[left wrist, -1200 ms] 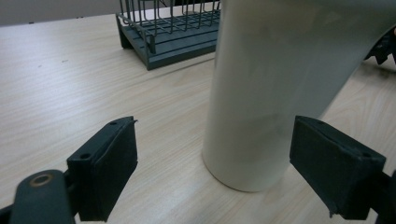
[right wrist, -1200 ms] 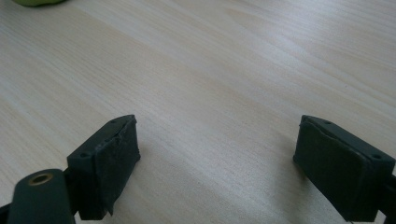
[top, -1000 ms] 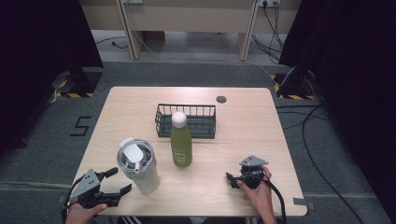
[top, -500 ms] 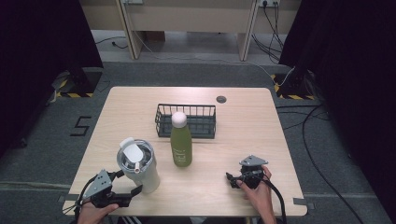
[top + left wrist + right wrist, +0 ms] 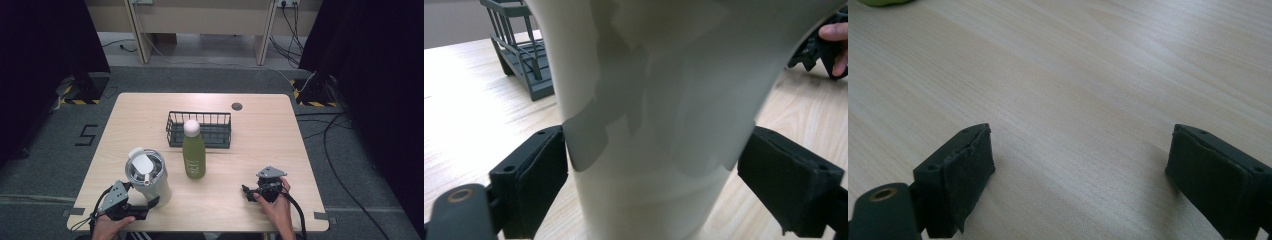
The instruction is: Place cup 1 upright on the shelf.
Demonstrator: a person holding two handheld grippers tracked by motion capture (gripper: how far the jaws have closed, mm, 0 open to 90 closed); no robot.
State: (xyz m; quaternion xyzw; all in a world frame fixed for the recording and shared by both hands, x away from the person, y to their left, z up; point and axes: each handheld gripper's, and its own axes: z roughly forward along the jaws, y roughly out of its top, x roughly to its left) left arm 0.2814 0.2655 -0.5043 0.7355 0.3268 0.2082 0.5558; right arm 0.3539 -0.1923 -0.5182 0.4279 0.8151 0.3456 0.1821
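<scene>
Dark curtains and grey carpet frame your light wooden table point(image 5: 280, 135), where your left gripper point(image 5: 142, 209) sits at the near-left corner with its jaws spread on either side of the white tumbler point(image 5: 148, 176), the left pad touching its wall and the right pad just beside it. Right of the tumbler stands the green bottle point(image 5: 194, 151) with its pale cap, upright just in front of the black wire basket point(image 5: 199, 129). Farther right, your right gripper point(image 5: 248, 191) rests low over bare wood with its jaws spread wide, holding nothing.
</scene>
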